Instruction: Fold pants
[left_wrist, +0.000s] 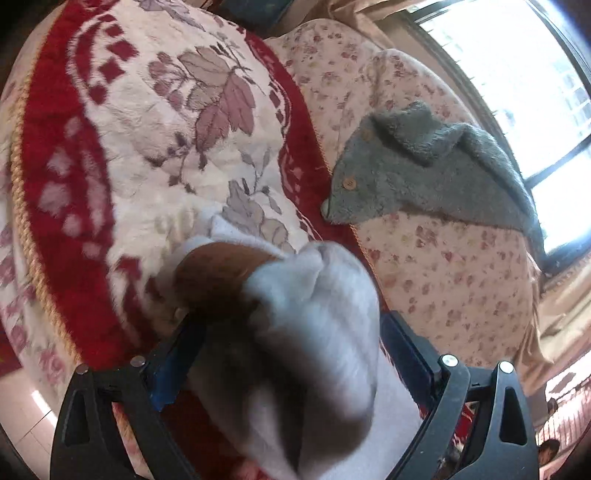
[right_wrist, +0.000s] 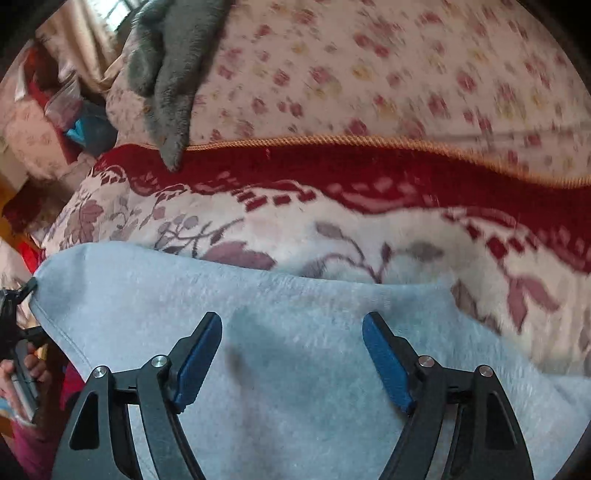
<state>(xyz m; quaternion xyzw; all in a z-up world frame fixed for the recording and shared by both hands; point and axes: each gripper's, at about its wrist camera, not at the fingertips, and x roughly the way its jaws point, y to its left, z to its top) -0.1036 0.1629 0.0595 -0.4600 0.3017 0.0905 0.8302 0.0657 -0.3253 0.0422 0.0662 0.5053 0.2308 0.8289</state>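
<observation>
The pants are light blue fleece. In the left wrist view a bunched fold of them (left_wrist: 317, 332), with a brown patch on top, fills the space between the fingers of my left gripper (left_wrist: 291, 354), whose jaws stand wide around the cloth. In the right wrist view the pants (right_wrist: 295, 369) lie spread over the red and cream floral blanket (right_wrist: 332, 221). My right gripper (right_wrist: 291, 354) hovers just above them, open and empty. My left gripper shows at the far left edge of that view (right_wrist: 18, 295), at the pants' corner.
A grey fleece garment with wooden buttons (left_wrist: 424, 173) lies on the pink flowered bedsheet (left_wrist: 443, 277), beyond the blanket's gold cord edge (right_wrist: 369, 142). A bright window (left_wrist: 517, 74) is at the right. Clutter (right_wrist: 66, 110) sits beside the bed.
</observation>
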